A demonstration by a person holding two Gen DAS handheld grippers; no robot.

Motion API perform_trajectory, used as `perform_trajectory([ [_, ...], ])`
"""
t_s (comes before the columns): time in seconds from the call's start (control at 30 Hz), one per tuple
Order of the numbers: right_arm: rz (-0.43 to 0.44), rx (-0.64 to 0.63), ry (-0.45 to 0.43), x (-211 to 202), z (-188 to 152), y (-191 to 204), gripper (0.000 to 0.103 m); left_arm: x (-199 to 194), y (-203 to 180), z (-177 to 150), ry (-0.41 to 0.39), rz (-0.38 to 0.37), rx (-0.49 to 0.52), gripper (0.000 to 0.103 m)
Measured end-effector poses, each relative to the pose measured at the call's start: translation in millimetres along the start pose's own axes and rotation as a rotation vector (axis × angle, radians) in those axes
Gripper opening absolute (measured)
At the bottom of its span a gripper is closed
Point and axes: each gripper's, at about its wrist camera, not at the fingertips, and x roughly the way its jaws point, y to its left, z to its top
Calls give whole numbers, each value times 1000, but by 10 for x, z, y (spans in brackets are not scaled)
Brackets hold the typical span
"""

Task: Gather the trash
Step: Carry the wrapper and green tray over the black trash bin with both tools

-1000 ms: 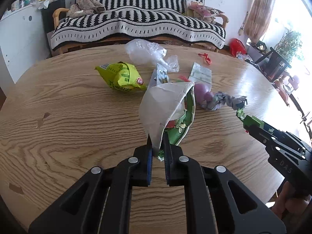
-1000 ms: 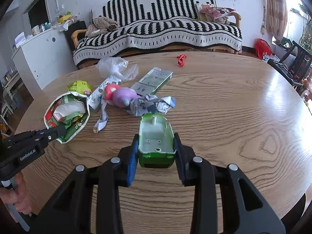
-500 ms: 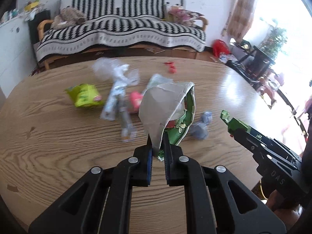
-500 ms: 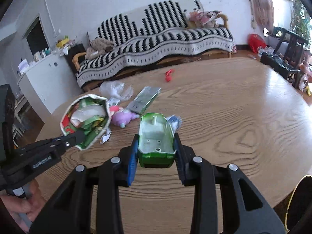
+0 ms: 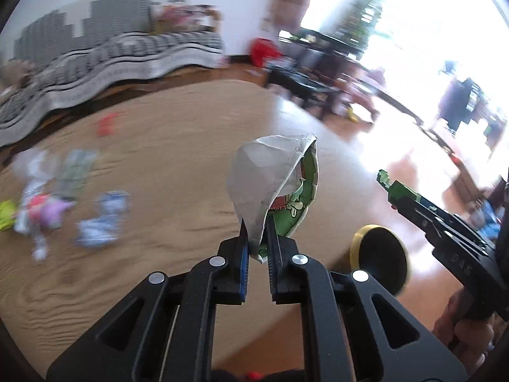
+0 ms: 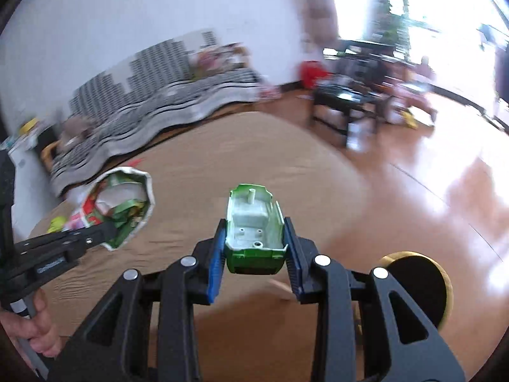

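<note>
the snack bag (image 5: 273,184) hangs over the table (image 5: 159,172) edge, pinched at its bottom corner. the green plastic shell (image 6: 254,226) sits squeezed across its sides. i should carry both level towards the yellow-rimmed bin (image 5: 378,258) below, releasing only once above it. my left gripper (image 5: 256,254) is nearly together on the bag; my right gripper (image 6: 254,254), partly apart, clamps the shell.

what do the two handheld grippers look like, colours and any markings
Both are matte black plastic frames with triangular cut-outs and round silver bolt heads. The left gripper and right gripper have ribbed blue pads on the fingers' inner faces. White lettering, blurred, marks each body's side. No cables or sleeves show.
</note>
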Motion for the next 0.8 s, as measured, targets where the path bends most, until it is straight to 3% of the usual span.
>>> perform_trajectory([
  [0.23,-199,199,-7,-423,-233,-1495,34,646,-1341,-97,108,-177,126,9],
  [0.4,-272,277,19,-533,-496,-2100,34,1125,-2166,-369,187,-256,225,9],
  [0.63,-301,332,101,-373,-921,-2528,34,1675,-2534,-752,264,-295,264,9],
  [0.8,-298,361,153,-167,-1106,-2639,34,1911,-2517,-829,325,-295,259,9],
])
